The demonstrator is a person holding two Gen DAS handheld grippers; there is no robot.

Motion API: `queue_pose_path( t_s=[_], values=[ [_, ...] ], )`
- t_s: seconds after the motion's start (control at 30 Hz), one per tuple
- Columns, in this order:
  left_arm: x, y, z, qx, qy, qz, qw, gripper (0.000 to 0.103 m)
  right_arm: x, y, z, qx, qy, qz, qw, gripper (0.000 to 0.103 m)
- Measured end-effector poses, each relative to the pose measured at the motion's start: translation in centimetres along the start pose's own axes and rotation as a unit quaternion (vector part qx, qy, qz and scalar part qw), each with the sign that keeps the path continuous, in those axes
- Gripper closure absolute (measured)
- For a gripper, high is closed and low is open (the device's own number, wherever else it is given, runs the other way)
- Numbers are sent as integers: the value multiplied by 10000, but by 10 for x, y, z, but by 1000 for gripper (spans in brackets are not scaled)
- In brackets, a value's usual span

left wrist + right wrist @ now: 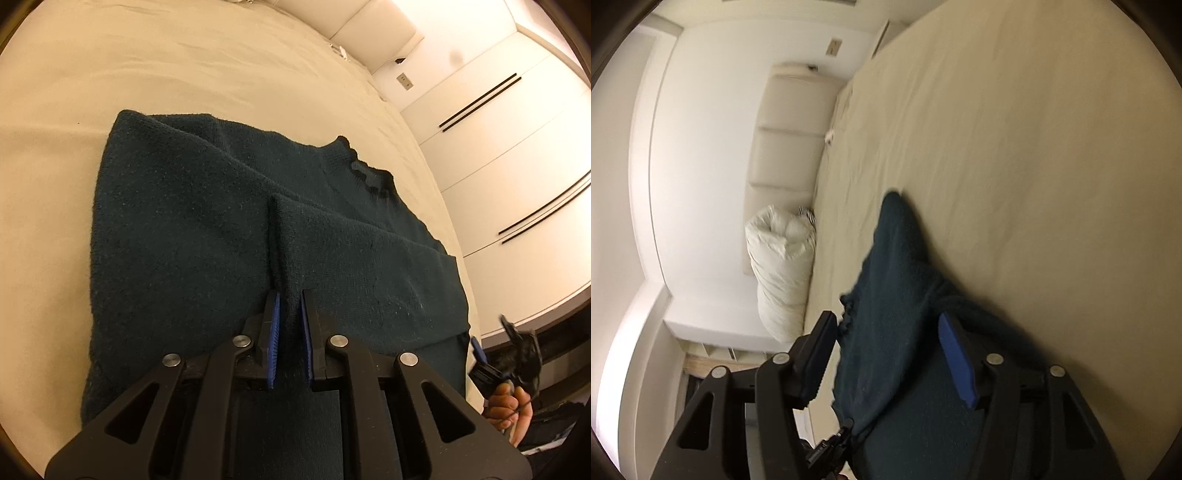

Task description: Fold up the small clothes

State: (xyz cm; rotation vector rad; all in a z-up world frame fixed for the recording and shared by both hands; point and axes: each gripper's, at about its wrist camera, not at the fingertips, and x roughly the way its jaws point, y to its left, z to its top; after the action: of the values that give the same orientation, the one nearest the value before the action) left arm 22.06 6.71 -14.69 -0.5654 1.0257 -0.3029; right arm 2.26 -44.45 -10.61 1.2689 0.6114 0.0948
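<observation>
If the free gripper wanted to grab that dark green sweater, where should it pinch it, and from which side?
Probably the thick folded edge of the sweater nearest the right gripper, coming in low from the bed's side edge. The layers stack there, so open jaws can slide around them. The left gripper already pinches a raised fold near the hem.

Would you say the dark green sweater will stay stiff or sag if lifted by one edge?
Probably sag: the sweater lies in soft folds on the bed. Its fuzzy knit looks thick, so likely grippy, not slippery. A pinched ridge stands where the left hand-held gripper holds it.
</observation>
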Motion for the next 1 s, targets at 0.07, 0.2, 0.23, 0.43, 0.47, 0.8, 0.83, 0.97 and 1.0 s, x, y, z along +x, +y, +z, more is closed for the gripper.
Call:
queue_pose_path(
  t_s=[0.07, 0.2, 0.23, 0.43, 0.47, 0.8, 0.83, 0.97, 1.0],
  values=[
    [-4, -4, 1, 36, 65, 127, 9999, 92, -22, 2, 3, -4, -325, -51, 9995, 35],
    [-15, -1, 1, -65, 76, 368, 9993, 92, -25, 26, 9, -362, -329, -27, 9988, 35],
    [-20, 1, 2, -132, 47, 521, 9985, 92, -20, 33, 8, -496, -264, -17, 9984, 35],
    [-42, -39, 12, 453, -608, 766, 9942, 92, 43, 75, -14, -1372, 511, 61, 9892, 35],
    [-35, -52, 14, 636, -589, 658, 9941, 92, 52, 78, -17, -1457, 597, 79, 9875, 35],
    [47, -72, 10, 1470, -198, 1044, 9834, 92, 138, 55, -30, -1625, 1445, -262, 9757, 37],
    [46, -72, 10, 1553, -211, 1149, 9809, 92, 139, 51, -29, -1588, 1443, -224, 9764, 38],
    [46, -74, 6, 1627, -230, 1443, 9758, 93, 140, 51, -40, -1800, 1374, -235, 9737, 36],
    [47, -76, 5, 1637, -243, 1529, 9743, 93, 143, 57, -47, -1948, 1473, -308, 9692, 36]
  ],
)
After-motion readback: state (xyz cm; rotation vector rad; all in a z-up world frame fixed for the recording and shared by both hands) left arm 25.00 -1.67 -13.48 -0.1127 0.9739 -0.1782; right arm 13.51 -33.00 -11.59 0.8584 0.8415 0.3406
